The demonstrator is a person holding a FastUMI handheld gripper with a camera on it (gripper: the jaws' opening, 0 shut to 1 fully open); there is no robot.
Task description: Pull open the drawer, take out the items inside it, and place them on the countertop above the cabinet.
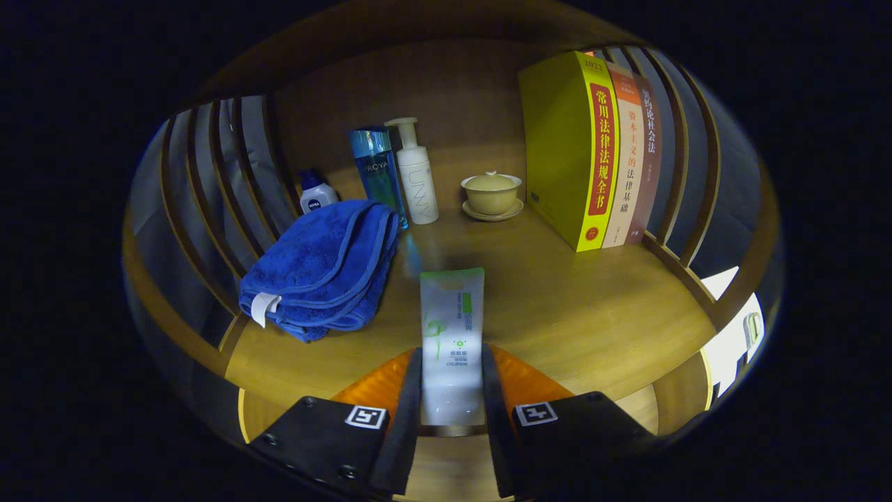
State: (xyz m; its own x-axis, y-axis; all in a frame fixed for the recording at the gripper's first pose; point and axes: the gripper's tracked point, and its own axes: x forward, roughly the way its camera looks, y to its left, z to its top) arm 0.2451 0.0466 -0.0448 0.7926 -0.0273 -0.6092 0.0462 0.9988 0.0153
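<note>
A white tube with green print (451,328) sits between my two fingers, and my gripper (451,390) is shut on its lower end. The tube points forward over the wooden countertop (571,307); whether it touches the wood I cannot tell. Just left of the tube lies a folded blue towel (324,268). Beyond it stand a small white and blue bottle (317,195), a tall blue bottle (380,174) and a white pump bottle (417,174).
A lidded yellow cup on a saucer (492,195) stands at the back. Three upright books (599,153) lean against the right slats. Slatted wooden side walls (223,181) and a back panel enclose the shelf. Bare wood lies right of the tube.
</note>
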